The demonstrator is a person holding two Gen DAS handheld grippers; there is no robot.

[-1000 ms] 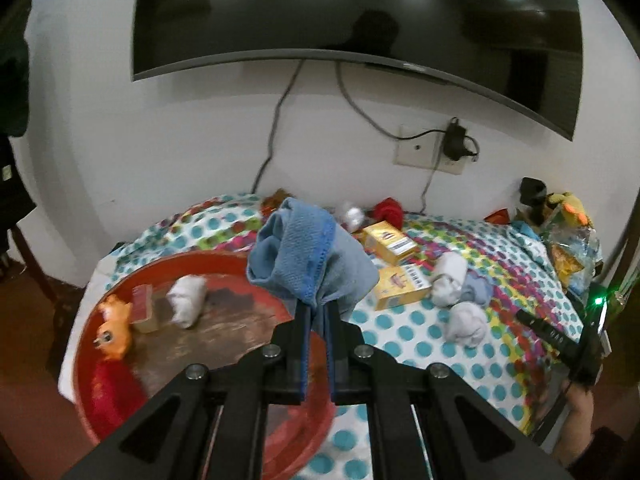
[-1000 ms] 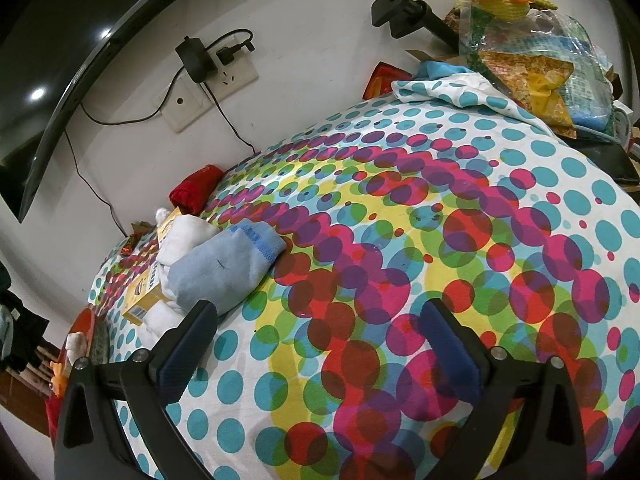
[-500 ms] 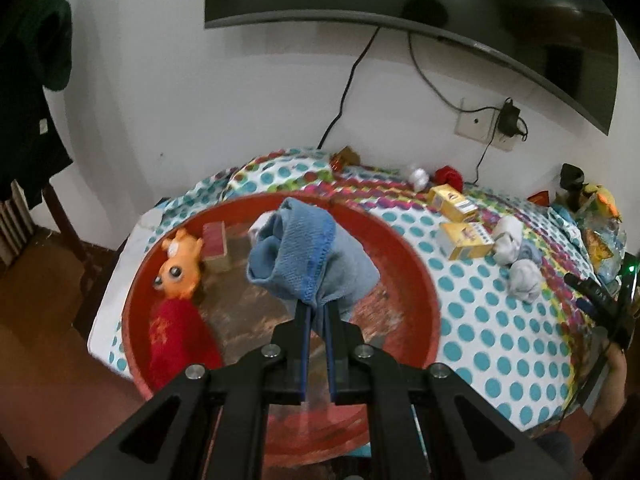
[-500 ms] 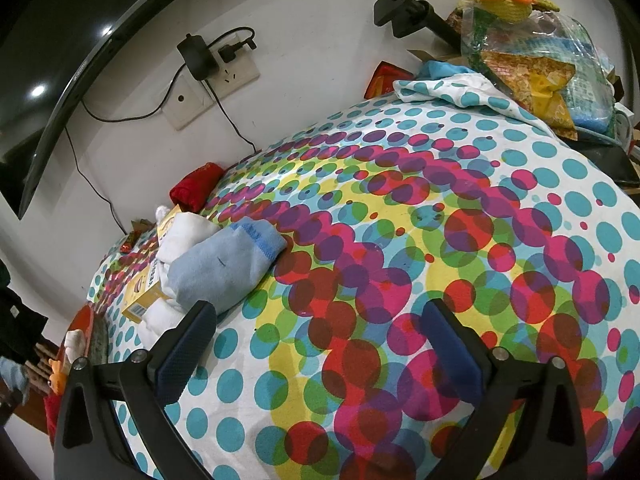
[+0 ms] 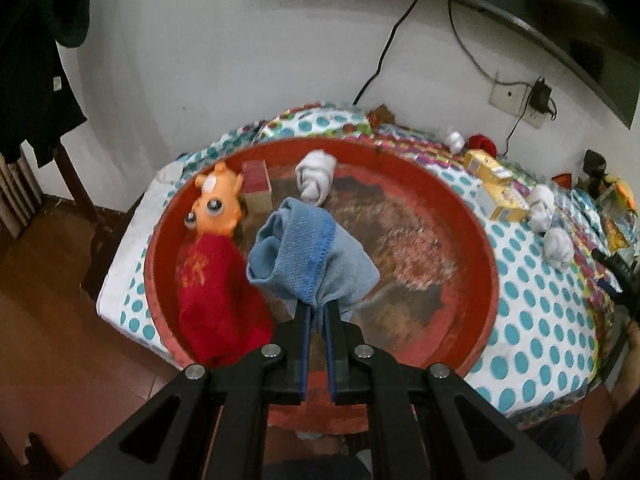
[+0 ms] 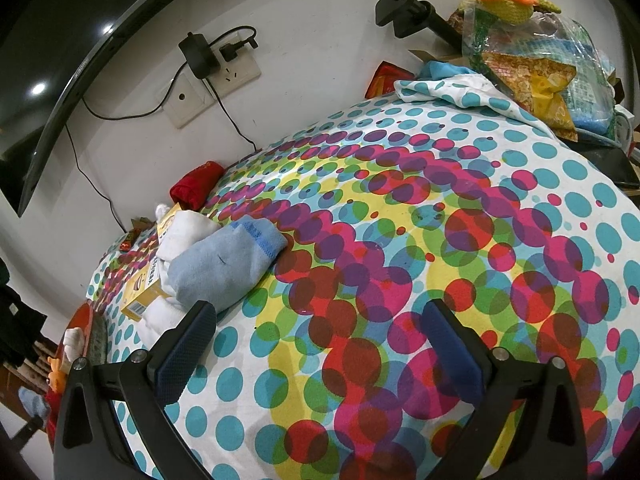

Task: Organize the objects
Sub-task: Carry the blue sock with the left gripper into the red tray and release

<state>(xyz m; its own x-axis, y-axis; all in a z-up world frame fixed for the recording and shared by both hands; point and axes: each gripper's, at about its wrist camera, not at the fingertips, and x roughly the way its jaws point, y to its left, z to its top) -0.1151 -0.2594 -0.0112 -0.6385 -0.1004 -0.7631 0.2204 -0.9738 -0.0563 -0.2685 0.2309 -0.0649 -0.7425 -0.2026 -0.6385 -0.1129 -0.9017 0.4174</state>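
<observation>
Your left black plastic two-finger gripper (image 5: 316, 312) has two flat fingers (image 5: 301, 320) with dark blue edges on the inner sides. Behind them the black frame spreads out in wide arms with big cut-out holes shaped like triangles. Four round silver screws (image 5: 271, 350) sit in a row across the frame — two near the middle, two further out.

Your right black plastic two-finger gripper (image 6: 320, 344) looks the same, but you can see its pads better — the dark blue pads (image 6: 182, 354) are bumpy, like rubber. Small silver screws (image 6: 501, 354) shine on its black arms too. Its frame also has large triangle holes on both sides.
</observation>
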